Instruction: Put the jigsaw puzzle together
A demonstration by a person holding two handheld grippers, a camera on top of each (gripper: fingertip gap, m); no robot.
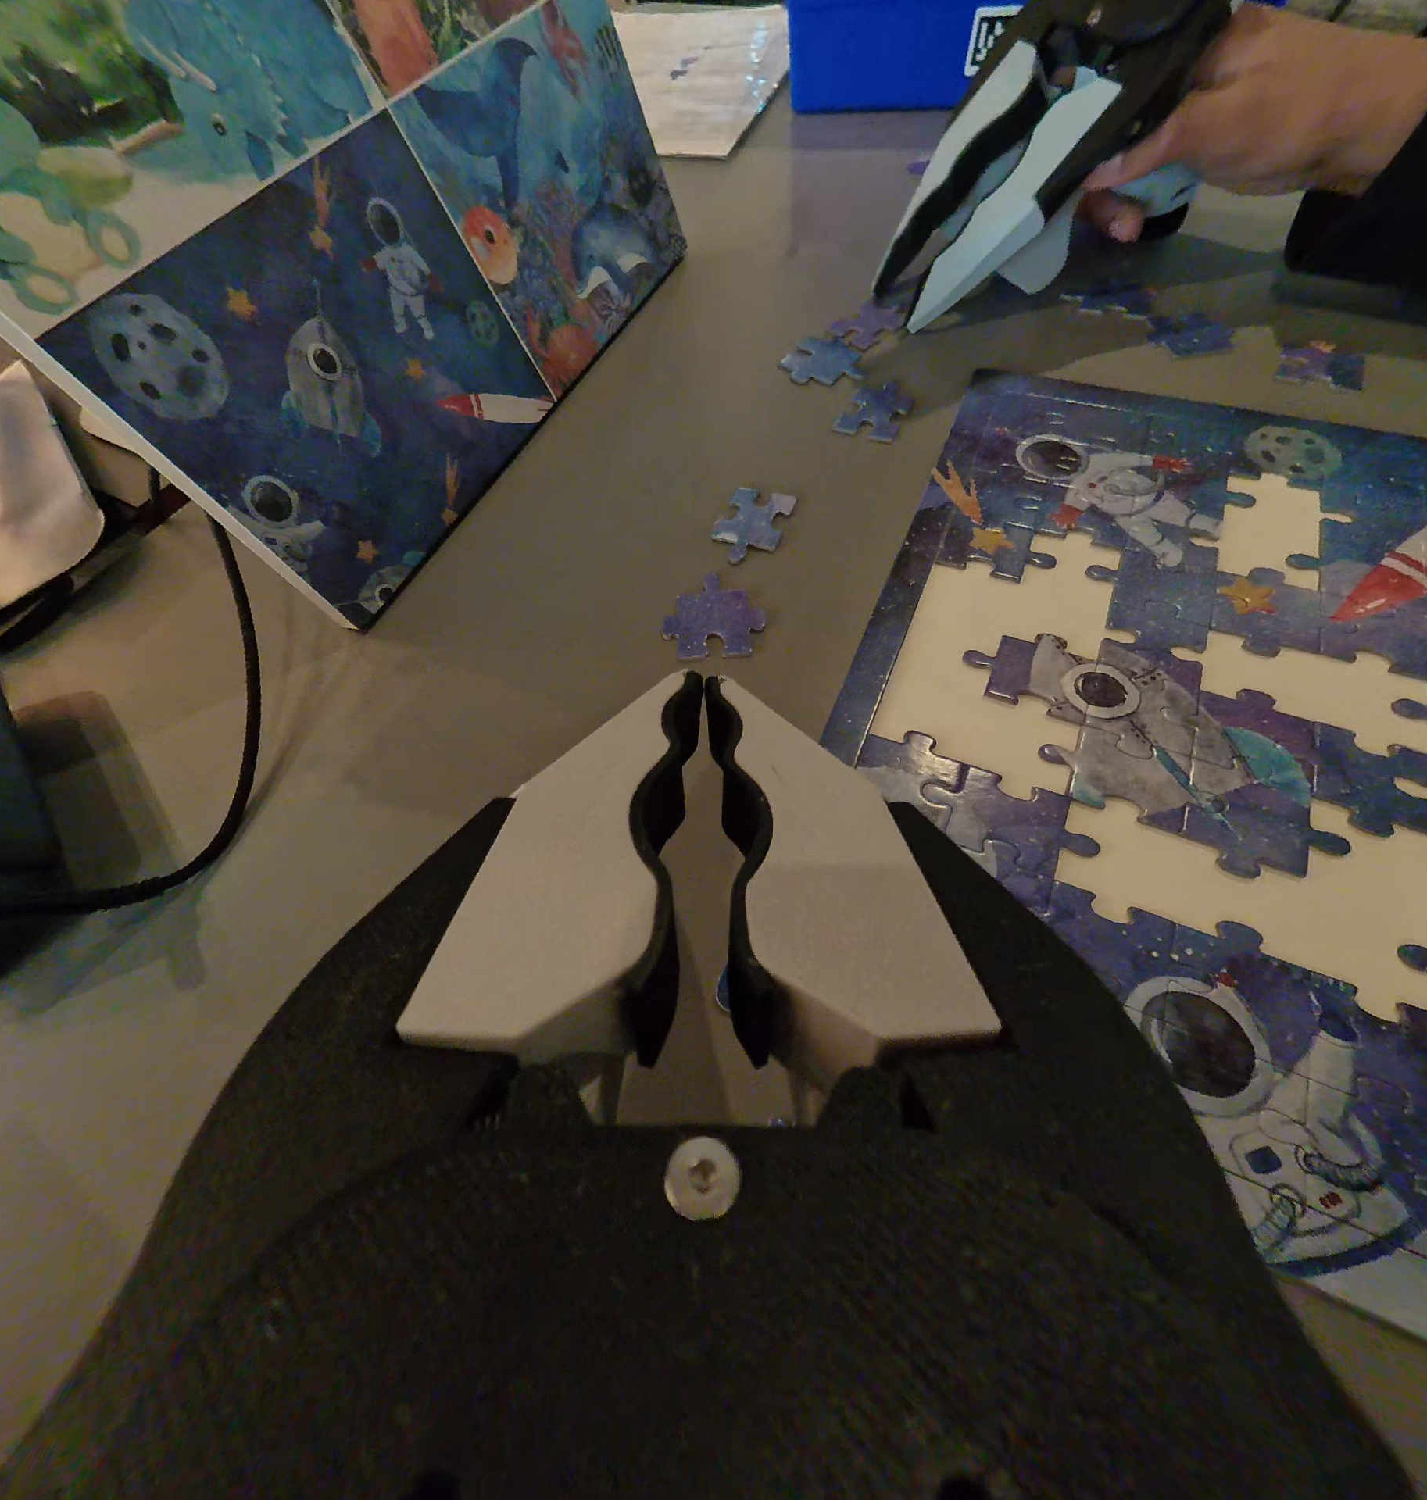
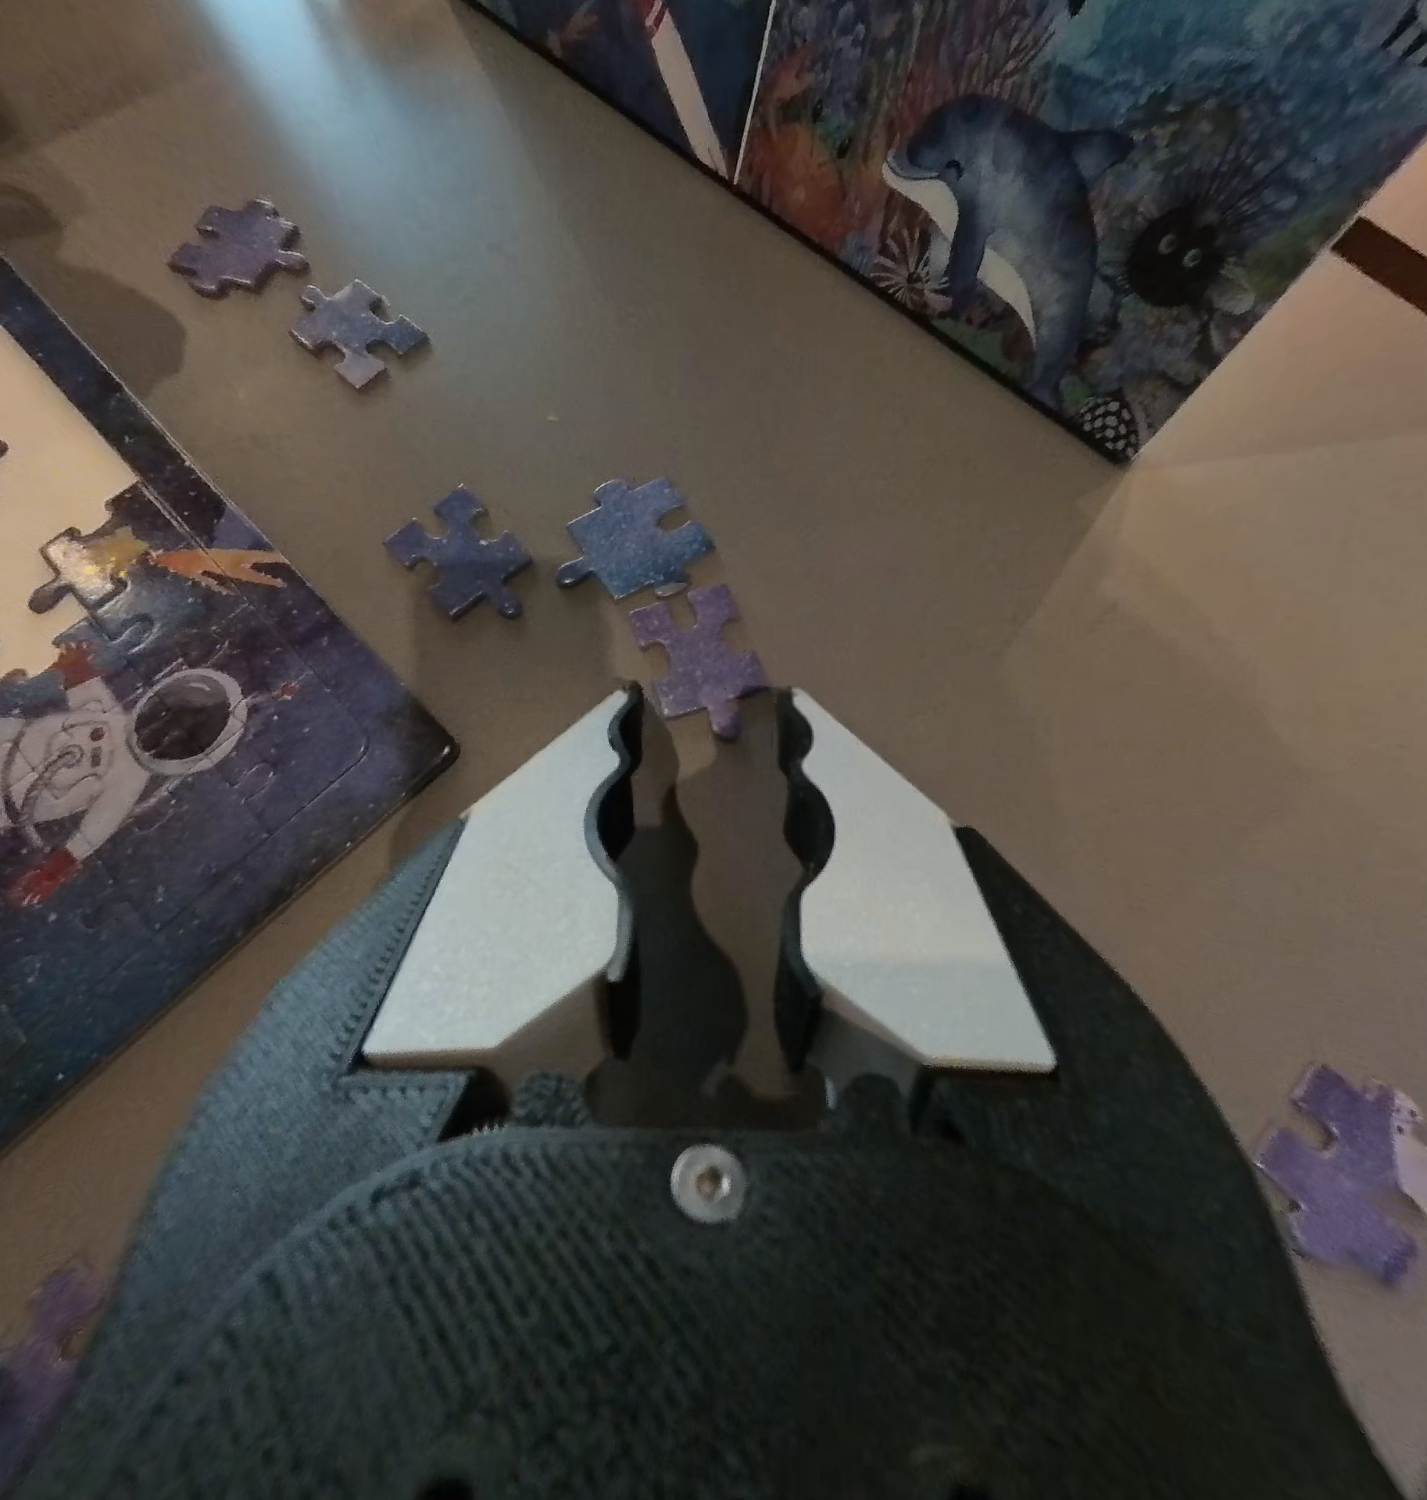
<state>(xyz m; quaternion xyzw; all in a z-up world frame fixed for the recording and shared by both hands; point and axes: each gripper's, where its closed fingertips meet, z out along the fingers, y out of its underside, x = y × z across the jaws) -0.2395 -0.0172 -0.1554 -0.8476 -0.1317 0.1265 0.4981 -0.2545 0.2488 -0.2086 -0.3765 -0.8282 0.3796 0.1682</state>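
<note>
Glossy cardboard puzzle pieces (image 2: pixel 637 540), smooth grey table (image 1: pixel 572 454), matt plastic hand-held gripper (image 1: pixel 704 678)

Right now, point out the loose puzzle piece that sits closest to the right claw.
The purple piece just ahead of the open right claw, its lower tab between the tips. The blue piece and the dark blue piece lie farther off.

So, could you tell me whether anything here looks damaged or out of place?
One loose purple piece beside the right tongs has its printed layer peeled, showing white at one corner. Nothing else stands out.
</note>
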